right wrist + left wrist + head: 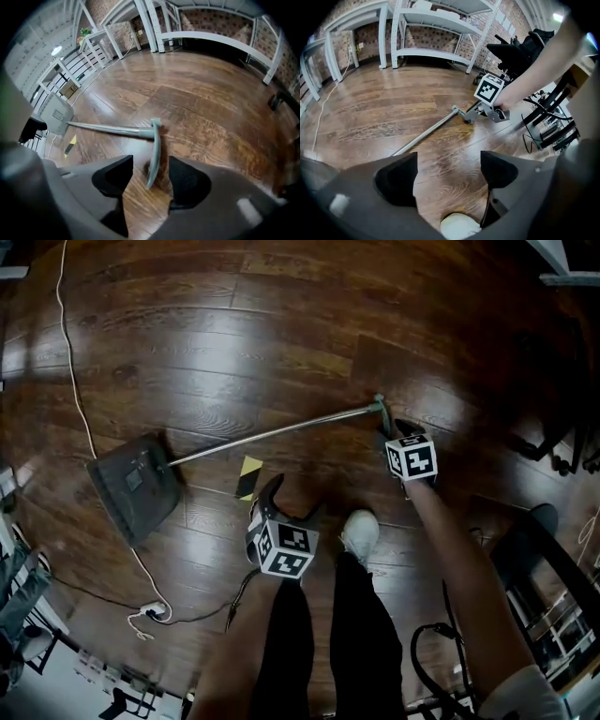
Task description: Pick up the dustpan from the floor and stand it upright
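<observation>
The shiny dark brown wooden plank floor (281, 343) has lots of open room in the middle. Tall white metal shelves (440, 28) stand along a brick wall (436, 40) at its edge. The grey dustpan (136, 486) lies flat on the floor. Its scoop is at the left, and its long thin metal pole (272, 433) ends in a T-shaped grip at the right.

The right gripper (151, 171) is down at that grip. Its claw is partly wide, with the grip bar between the jaws and gaps on both sides.

The left gripper (449, 171) is partly wide too, with only floor between its jaws, near a white shoe (359, 532).

A thin white cord (80, 409) runs past the scoop. A small yellow and black tape strip (248, 476) lies just below the pole.
</observation>
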A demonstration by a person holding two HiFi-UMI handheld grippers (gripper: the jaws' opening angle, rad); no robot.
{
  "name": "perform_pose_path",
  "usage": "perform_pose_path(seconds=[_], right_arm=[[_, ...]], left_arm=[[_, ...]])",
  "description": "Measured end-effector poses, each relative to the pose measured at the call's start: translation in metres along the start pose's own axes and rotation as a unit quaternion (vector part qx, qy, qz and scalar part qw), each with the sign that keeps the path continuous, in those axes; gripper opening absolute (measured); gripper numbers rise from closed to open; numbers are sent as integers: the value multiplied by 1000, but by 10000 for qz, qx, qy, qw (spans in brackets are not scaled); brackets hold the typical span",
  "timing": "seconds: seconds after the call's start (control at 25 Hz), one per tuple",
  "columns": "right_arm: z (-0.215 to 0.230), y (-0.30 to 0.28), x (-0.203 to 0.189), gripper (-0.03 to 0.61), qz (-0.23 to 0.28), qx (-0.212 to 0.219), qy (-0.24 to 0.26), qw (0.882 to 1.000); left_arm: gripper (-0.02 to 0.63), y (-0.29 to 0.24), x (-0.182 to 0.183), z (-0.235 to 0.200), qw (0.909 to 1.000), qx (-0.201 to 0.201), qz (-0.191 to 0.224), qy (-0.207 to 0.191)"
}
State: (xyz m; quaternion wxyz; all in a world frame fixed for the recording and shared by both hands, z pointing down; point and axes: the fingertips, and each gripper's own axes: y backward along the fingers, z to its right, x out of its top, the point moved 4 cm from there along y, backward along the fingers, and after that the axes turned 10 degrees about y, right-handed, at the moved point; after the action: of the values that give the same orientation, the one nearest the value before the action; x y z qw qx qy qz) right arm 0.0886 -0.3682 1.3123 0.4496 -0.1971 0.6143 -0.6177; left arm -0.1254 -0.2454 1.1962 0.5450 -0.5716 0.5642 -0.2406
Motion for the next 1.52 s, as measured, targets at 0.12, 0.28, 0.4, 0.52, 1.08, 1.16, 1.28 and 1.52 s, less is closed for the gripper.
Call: perform_pose_path(seconds=[0.12, 0.28, 0.4, 0.52, 1.08, 1.16, 1.28, 1.52], right_arm=[[12, -14, -1, 118, -228, -145, 332, 9991], [1, 11, 12, 72, -250, -218, -79, 9994], [-6, 65, 49, 60, 114, -41, -277, 9995], [-7, 142, 88, 66, 313, -184, -23, 9993], [-17, 470, 210, 73, 532, -1964, 851, 9754], [-24, 504, 211, 74, 431, -2257, 1063, 9674], [-39, 547, 209, 74, 303, -2764, 1538, 9482], [-105, 583, 198, 84, -42, -3179, 2182, 9226]], left_arm=[[453, -7, 0, -9, 10000, 23, 46, 57], [453, 15, 17, -19, 9993, -78, 133, 339], [453, 38, 53, -13, 9975, -50, 406, 573], [453, 74, 97, 9, 9947, -107, 701, 738], [446, 326, 199, 70, 9845, -30, 1622, 664], [446, 357, 198, 71, 9833, 33, 1692, 675], [446, 401, 195, 73, 9821, 121, 1754, 674], [446, 465, 188, 79, 9806, 155, 1890, 490]])
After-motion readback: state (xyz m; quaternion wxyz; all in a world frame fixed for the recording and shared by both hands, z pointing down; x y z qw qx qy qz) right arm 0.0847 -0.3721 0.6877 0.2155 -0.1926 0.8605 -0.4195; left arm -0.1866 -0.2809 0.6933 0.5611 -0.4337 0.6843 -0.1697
